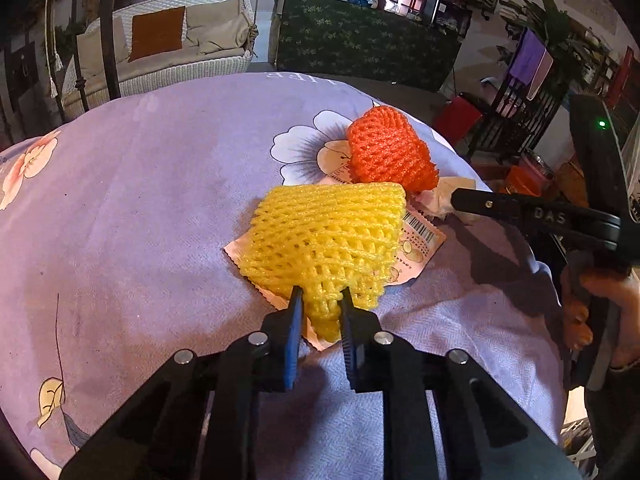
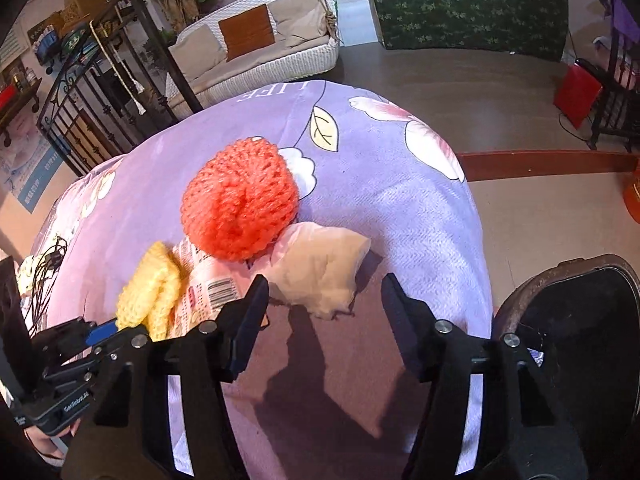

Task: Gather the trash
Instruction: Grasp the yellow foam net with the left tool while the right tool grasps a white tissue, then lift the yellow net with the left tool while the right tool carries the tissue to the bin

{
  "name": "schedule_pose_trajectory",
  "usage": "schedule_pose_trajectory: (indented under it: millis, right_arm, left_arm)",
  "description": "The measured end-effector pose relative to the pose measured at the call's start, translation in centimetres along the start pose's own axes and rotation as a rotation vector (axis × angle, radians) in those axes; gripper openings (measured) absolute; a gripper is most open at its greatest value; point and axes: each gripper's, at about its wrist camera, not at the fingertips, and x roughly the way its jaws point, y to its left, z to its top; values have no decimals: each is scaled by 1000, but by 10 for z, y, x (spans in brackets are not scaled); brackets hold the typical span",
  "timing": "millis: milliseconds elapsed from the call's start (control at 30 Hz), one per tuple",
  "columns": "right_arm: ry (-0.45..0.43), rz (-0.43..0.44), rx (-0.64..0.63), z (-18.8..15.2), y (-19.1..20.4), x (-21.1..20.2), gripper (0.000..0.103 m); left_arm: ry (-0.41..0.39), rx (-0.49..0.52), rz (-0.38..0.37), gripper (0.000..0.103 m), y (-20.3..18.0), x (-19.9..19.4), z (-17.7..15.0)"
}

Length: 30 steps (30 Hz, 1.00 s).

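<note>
Yellow foam net (image 1: 326, 236) is pinched at its near corner by the left gripper (image 1: 321, 312); beside it, the right gripper (image 2: 324, 292) has fingers (image 2: 256, 300) spread around a crumpled tissue (image 2: 320, 268).

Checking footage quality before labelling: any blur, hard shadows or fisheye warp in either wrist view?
Left wrist: sharp; yellow foam net crisp, table edge bowed by fisheye, dark vignette corners. Right wrist: orange foam net slightly soft, hard gripper shadow on the purple tablecloth below the crumpled tissue.
</note>
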Motion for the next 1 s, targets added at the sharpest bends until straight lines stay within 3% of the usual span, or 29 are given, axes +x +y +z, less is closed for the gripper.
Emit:
schedule_pose_trajectory:
  millis: [33,100,200,300,567,1000]
  right_arm:
    - [7,1,7,1,-2,3,52]
    - [20,10,13,1,-1,7,33]
    - [5,24,24,-2,-2,3,14]
    - [-8,52,43,-8,-6,-1,5]
    - [-82,95,46,-27,-7,-38,3]
    - [-222,50,-25,-72,-8,-122,3]
  left_arm:
    - [-5,4,2,17,0,-1,0]
    - [-18,9,11,15,-1,-5,0]
    - [-44,14,24,15,-4,-12,0]
    - [-77,11,38,15,-4,-24,-3]
    - [-138,8,29,15,-16,-54,-15]
    - [-197,43,-39,15,-56,-84,-28]
